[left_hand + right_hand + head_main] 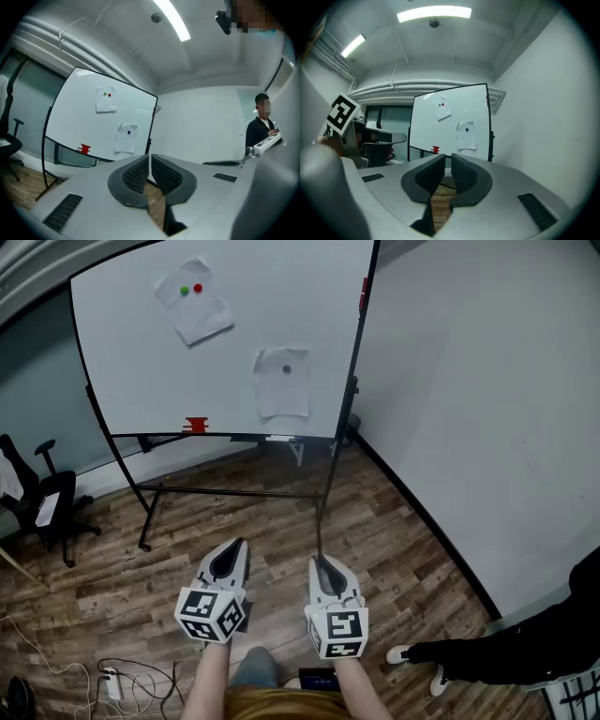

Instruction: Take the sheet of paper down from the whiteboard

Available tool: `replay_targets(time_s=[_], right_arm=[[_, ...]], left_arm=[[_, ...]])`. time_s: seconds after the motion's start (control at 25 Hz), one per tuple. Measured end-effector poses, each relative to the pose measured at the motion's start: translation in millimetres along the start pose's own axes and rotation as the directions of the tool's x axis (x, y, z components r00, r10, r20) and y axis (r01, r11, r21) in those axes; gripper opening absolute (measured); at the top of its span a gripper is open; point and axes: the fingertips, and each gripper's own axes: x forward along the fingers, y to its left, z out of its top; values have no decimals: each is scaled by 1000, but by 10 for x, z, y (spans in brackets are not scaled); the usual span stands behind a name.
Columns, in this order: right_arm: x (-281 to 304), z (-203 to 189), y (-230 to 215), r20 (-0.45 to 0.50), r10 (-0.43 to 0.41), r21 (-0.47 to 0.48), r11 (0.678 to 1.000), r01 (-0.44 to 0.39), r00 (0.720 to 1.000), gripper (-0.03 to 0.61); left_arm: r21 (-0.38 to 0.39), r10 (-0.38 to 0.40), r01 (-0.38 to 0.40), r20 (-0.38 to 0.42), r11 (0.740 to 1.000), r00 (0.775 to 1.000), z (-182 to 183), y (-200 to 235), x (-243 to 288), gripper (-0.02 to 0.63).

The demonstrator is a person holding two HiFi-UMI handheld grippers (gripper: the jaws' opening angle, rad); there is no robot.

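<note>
Above a wood-plank floor, a white whiteboard (pixel 122 362) holds a crumpled white paper sheet (pixel 282 390) under one dark magnet (pixel 287 369). The sheet looks light, floppy and tearable, so pinch its loose lower corner. The left gripper (pixel 240 547) and right gripper (pixel 321 563) are nearly closed, empty and well apart from it.

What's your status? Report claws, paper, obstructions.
Left claw, right claw shut, empty. Upper sheet, lower sheet pinned on whiteboard, untouched. Nothing in the way.
</note>
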Motion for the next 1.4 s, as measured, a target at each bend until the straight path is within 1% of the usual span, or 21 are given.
replay_targets(time_s=[0.04, 0.08, 0.16, 0.24, 0.32, 0.44, 0.52, 0.6, 0.8, 0.92, 1.12, 1.4], right_arm=[[50, -8, -31, -1, 1, -2, 1000, -1, 1000, 72], [111, -18, -72, 2, 2, 0, 1000, -2, 1000, 95], [294, -38, -193, 15, -8, 6, 1000, 7, 1000, 96], [583, -77, -332, 23, -22, 5, 1000, 22, 999, 95], [949, -126, -475, 26, -36, -3, 999, 36, 999, 95], [1629, -185, -689, 23, -53, -15, 998, 53, 998, 91], [2182, -198, -844, 6, -60, -12, 998, 60, 998, 96], [2747, -152, -1000, -9, -70, -4, 998, 70, 998, 101], [4089, 48, -1287, -13, -96, -11, 995, 96, 995, 104], [4685, 153, -1462, -16, -119, -11, 993, 119, 993, 106], [5283, 210, -1604, -32, -144, -21, 989, 143, 989, 113], [5644, 344, -1676, -4, -150, -21, 988, 150, 989, 114]], left_arm=[[-10, -5, 5, -5, 1000, 1000, -16, 26, 66, 28], [-17, -8, 8, -5, 1000, 1000, -28, 56, 141, 28], [-33, -12, 12, 2, 999, 1000, -57, 156, 347, 37], [-48, -11, 11, 5, 999, 1000, -108, 326, 636, 86], [-57, -12, 12, 8, 998, 1000, -165, 534, 983, 91], [-51, -12, 13, 17, 999, 1000, -178, 908, 1595, 92], [-43, -8, 9, 6, 999, 1000, -130, 1216, 2077, 106], [-38, -11, 10, -7, 999, 1000, -24, 1525, 2558, 127], [-21, -23, 23, -11, 1000, 1000, 332, 2310, 3662, 127], [-26, -39, 39, -8, 999, 999, 491, 2663, 4202, 129], [-30, -78, 78, -11, 997, 997, 630, 2987, 4833, 129], [-11, -135, 135, -36, 991, 990, 658, 3048, 5223, 126]])
